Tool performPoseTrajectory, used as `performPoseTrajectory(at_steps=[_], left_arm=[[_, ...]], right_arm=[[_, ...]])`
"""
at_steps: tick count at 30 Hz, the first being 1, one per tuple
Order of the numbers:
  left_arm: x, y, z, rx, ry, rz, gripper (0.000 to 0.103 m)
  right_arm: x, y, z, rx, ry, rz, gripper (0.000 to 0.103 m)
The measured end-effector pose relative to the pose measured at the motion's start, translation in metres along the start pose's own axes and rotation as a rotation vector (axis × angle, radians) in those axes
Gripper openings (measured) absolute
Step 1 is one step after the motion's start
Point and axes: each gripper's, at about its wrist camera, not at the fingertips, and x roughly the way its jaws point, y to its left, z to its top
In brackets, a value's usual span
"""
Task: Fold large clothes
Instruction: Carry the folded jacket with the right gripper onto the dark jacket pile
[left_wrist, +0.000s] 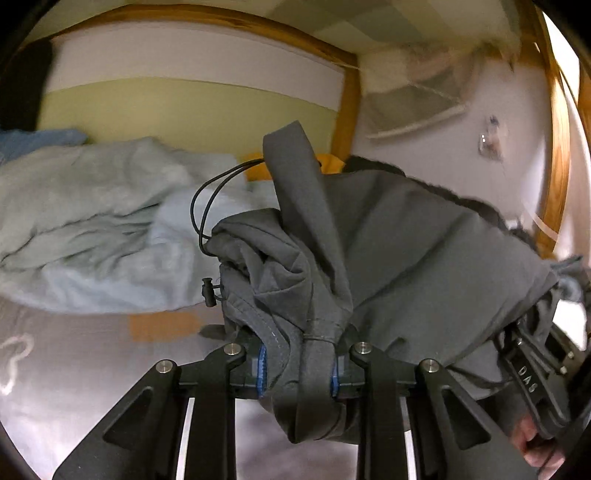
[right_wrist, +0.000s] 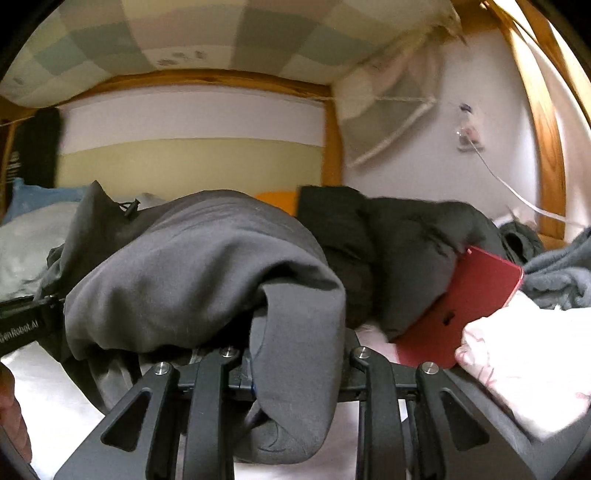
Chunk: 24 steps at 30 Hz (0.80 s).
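Both claws are clenched on the dark grey drawstring jacket (left_wrist: 388, 236) — left claw (left_wrist: 297, 369), right claw (right_wrist: 295, 369) — which hangs stretched between them above the bed's white sheet (right_wrist: 55, 387).

Two grippers were counted: the left gripper (left_wrist: 298, 369) and the right gripper (right_wrist: 295, 373). One grey jacket (left_wrist: 406, 236) was seen, one black garment (right_wrist: 399, 236), one red tablet (right_wrist: 465, 306), and one pale blue blanket (left_wrist: 92, 206).
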Motion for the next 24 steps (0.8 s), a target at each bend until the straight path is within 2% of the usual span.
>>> performPoseTrajectory(at_steps=[3,5,7,8,10,13,16,19,20,21,23,24], left_arm=[[0.052,-0.019,-0.01,-0.051,0.062,-0.038,0.022],[0.083,-0.035,-0.023,-0.028,0.114,-0.035,0.022],[0.104,-0.045,-0.039,0.029,0.159,-0.017,0.022],[0.111,-0.05,-0.046,0.054,0.17,-0.013,0.022],[0.11,-0.053,-0.053,0.065,0.166,-0.004,0.024],[0.112,-0.043,-0.054,0.045,0.19,-0.049,0.028],[0.115,-0.041,-0.058,0.094,0.207,-0.05,0.034],[0.098,-0.043,-0.063,0.156,0.23,-0.023,0.042],[0.086,-0.045,-0.064,0.199,0.214,-0.005,0.052],[0.071,-0.047,-0.066,0.248,0.168,0.038,0.072],[0.039,-0.047,-0.072,0.321,0.036,0.146,0.101],[0.027,-0.043,-0.073,0.327,-0.009,0.164,0.103]], right_arm=[[0.04,-0.022,-0.02,0.03,0.053,-0.048,0.027],[0.072,-0.033,-0.036,0.066,0.146,-0.087,0.027],[0.101,-0.048,-0.056,0.16,0.302,-0.136,0.028],[0.105,-0.051,-0.062,0.179,0.325,-0.16,0.029],[0.102,-0.05,-0.06,0.166,0.319,-0.158,0.029],[0.101,-0.048,-0.062,0.159,0.329,-0.166,0.031],[0.1,-0.053,-0.061,0.188,0.346,-0.143,0.033],[0.093,-0.048,-0.062,0.18,0.371,-0.148,0.037],[0.093,-0.047,-0.065,0.168,0.385,-0.156,0.04],[0.089,-0.045,-0.064,0.155,0.394,-0.164,0.043],[0.073,-0.038,-0.066,0.142,0.387,-0.185,0.05],[0.063,-0.033,-0.068,0.144,0.377,-0.196,0.053]])
